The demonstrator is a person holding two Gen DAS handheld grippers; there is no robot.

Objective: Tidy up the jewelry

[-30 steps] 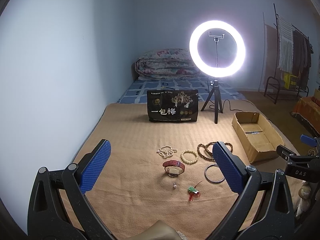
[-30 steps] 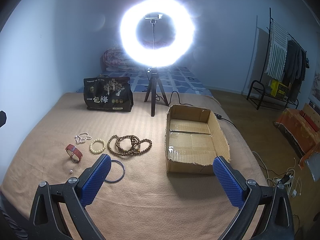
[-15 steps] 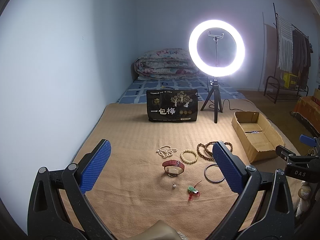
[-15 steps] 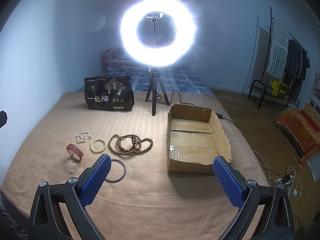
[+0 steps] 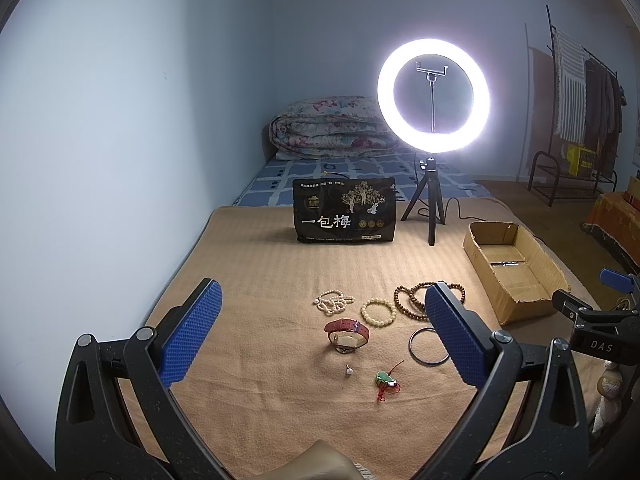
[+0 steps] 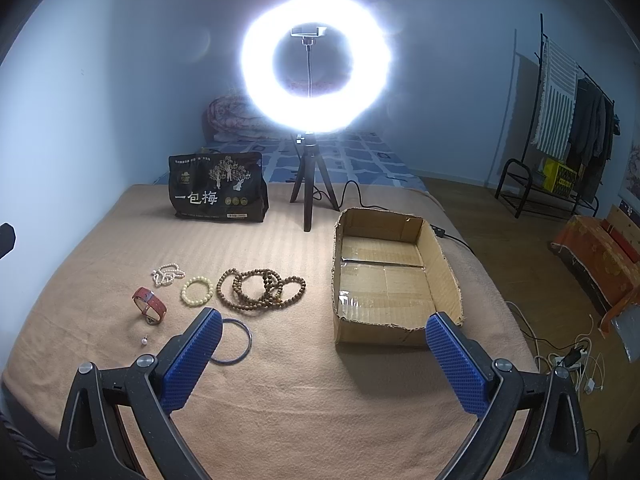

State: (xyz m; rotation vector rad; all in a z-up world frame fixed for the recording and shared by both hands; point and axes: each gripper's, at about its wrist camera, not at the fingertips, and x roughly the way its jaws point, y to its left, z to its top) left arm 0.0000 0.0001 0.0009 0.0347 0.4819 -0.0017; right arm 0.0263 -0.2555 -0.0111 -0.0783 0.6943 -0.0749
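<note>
Both claws are held spread wide above the tan blanket [image 6: 280, 380], nothing between the blue pads. From the left gripper [image 5: 320, 336], the red-strapped wristwatch [image 5: 347, 332] is seen at 12 o'clock, standing on edge, its strap loop's long axis running 9 to 3. The cream bead bracelet [image 5: 378, 312] and white pearl strand [image 5: 333, 302] lie beyond it, the green pendant on red cord [image 5: 385, 380] nearer, at 5 o'clock from the watch. From the right gripper [image 6: 320, 360], the open brown cardboard box [image 6: 384, 280] is seen at 1 o'clock, its long axis pointing away toward the lit ring light [image 6: 316, 76]. The brown wooden bead strands [image 6: 260, 284] lie at 11 o'clock; the thin metal bangle [image 6: 236, 340] lies flat, partly hidden behind the left pad.
</note>
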